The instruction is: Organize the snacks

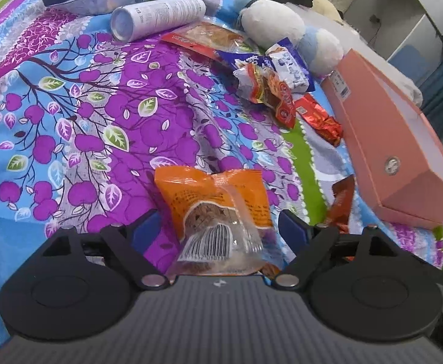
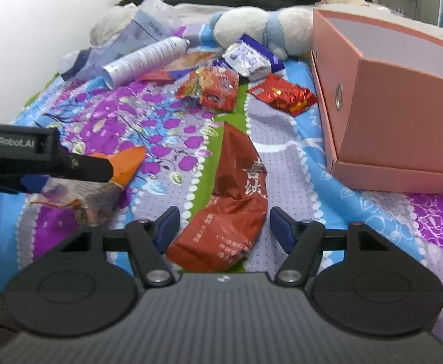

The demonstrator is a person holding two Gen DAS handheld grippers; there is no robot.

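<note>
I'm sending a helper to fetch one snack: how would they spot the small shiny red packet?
Find the open pink box on the patterned bedspread. Just left of its near corner lies the shiny red packet, alone on a grey patch; it is crinkled foil with gold print.

Orange snack packet (image 1: 218,209) between spread left gripper (image 1: 218,227) fingers.

The bedsheet (image 1: 69,115) is blue with purple fruit and green leaves — the box (image 2: 403,121) is salmon pink, one packet (image 1: 218,200) orange, another (image 2: 236,200) rust red, the plush (image 1: 270,21) white and blue.
</note>
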